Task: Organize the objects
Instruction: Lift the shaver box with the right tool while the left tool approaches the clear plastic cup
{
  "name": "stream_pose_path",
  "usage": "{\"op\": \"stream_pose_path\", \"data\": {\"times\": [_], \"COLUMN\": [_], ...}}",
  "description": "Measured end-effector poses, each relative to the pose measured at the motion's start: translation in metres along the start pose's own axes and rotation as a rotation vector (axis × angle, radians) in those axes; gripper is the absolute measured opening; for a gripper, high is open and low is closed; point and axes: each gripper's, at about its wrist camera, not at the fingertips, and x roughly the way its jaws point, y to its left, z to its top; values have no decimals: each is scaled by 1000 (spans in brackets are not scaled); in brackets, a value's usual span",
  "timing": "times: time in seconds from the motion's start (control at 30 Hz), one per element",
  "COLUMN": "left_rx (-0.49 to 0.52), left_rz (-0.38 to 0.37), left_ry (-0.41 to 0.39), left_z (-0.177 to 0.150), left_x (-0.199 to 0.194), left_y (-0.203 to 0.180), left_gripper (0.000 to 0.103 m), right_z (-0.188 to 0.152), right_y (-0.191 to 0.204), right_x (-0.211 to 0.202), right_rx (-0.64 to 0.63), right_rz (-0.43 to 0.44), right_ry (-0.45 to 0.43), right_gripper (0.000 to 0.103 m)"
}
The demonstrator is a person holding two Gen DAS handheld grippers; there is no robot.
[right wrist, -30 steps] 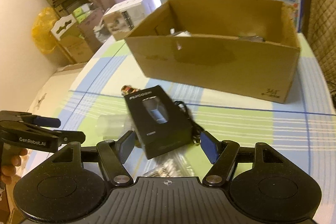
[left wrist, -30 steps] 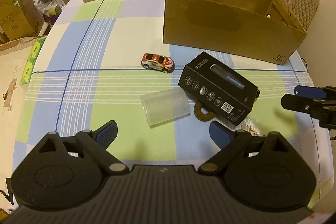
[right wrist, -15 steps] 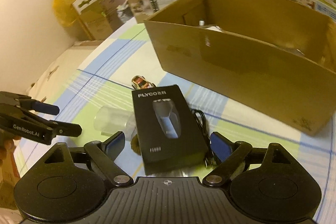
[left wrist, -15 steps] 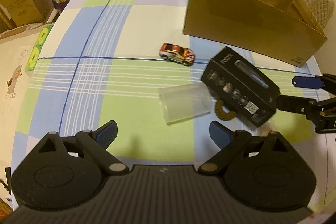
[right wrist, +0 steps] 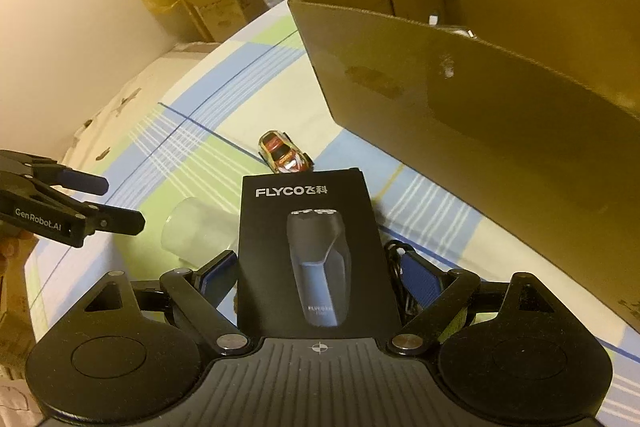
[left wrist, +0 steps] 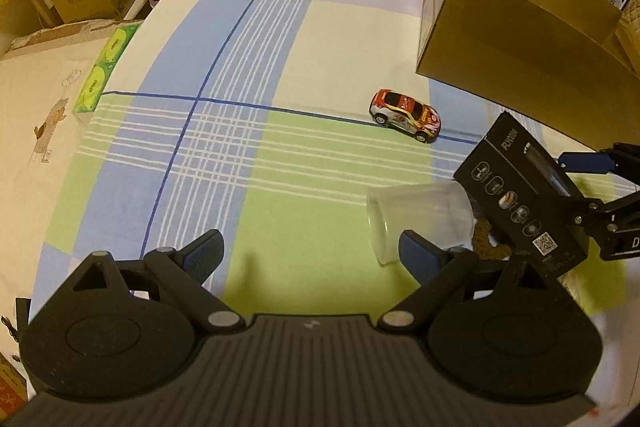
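Right wrist view has the cardboard box (right wrist: 500, 99) filling the 1 to 3 o'clock side, open at the top with a few items dimly visible inside; it looks like the place things are being gathered into. Under everything lies the checked tablecloth (right wrist: 192, 115). Next in size is the black shaver box (right wrist: 316, 251), lying between the right gripper (right wrist: 316, 277) fingers, which sit spread on either side of its long edges. Whether the pads already press on it I cannot tell, but the straddle suggests a grip across the narrow width, the easiest way to lift a flat carton. A black cable (right wrist: 394, 259) curls at its 3 o'clock edge.

From the left wrist, the left gripper (left wrist: 310, 253) hangs with fingers wide apart and nothing between them, over bare cloth, probably waiting its turn. A clear plastic cup (left wrist: 416, 223) lies on its side at 3 o'clock, mouth towards the camera, touching the shaver box corner. A brown ring-shaped thing (left wrist: 490, 245) peeks out beneath. Smallest, the toy car (left wrist: 405, 115) stands on its wheels at 2 o'clock, apart from the rest
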Motion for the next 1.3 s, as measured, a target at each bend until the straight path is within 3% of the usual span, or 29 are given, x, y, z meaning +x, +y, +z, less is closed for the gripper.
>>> {"op": "stream_pose_path", "data": {"times": [0.47,0.53,0.7,0.87,1.3], "left_rx": [17,23,29,32,68], "left_rz": [-16,-19,-22,-30,-52], "left_ry": [17,16,17,17,39], "left_z": [2,2,2,2,3], "left_x": [10,10,10,11,34], "left_y": [-11,-12,-15,-19,-53], "left_gripper": [92,92,92,92,93], "right_z": [5,5,2,1,-18], "right_y": [7,7,13,17,7], "right_x": [12,13,8,-14,-67], "right_rx": [-25,-27,-45,-3,135], "right_rz": [15,25,14,-26,-169], "right_ry": [12,15,-12,-88,-176], "right_gripper": [82,76,75,75,75]}}
